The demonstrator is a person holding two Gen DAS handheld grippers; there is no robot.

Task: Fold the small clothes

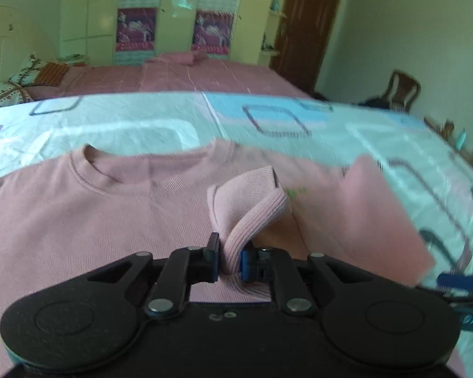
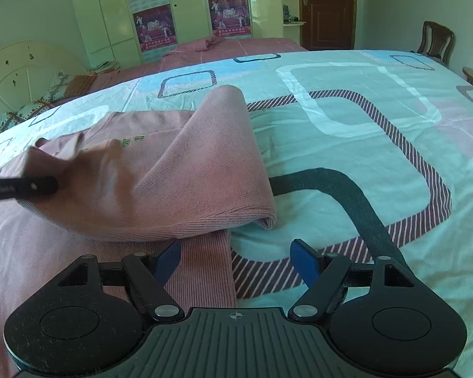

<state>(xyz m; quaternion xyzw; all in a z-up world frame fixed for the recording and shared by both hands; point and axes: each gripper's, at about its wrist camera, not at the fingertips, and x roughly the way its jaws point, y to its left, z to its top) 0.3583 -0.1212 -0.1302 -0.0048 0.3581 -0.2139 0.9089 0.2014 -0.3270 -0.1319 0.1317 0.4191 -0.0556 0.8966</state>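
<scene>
Left wrist view: the left tool [image 1: 230, 260] is clamped on the ribbed cuff [image 1: 252, 217] of the pink sweater's sleeve, the cuff bunched up between its pads. The sweater [image 1: 94, 220] lies flat on the bed [image 1: 299, 119], neckline away from the camera, with that sleeve drawn in over the chest.

In the right wrist view the right tool [image 2: 235, 263] stands apart and holds nothing — its pads straddle the sweater's side edge [image 2: 205, 264], one over the ribbed hem, the other over the bedsheet [image 2: 362, 132]. The folded-in sleeve [image 2: 189, 173] runs long from the far shoulder toward this tool, its fold ending just ahead of the pads.

So the left tool has the cloth; the right is nearer the hem — likely the next place to take hold.
</scene>
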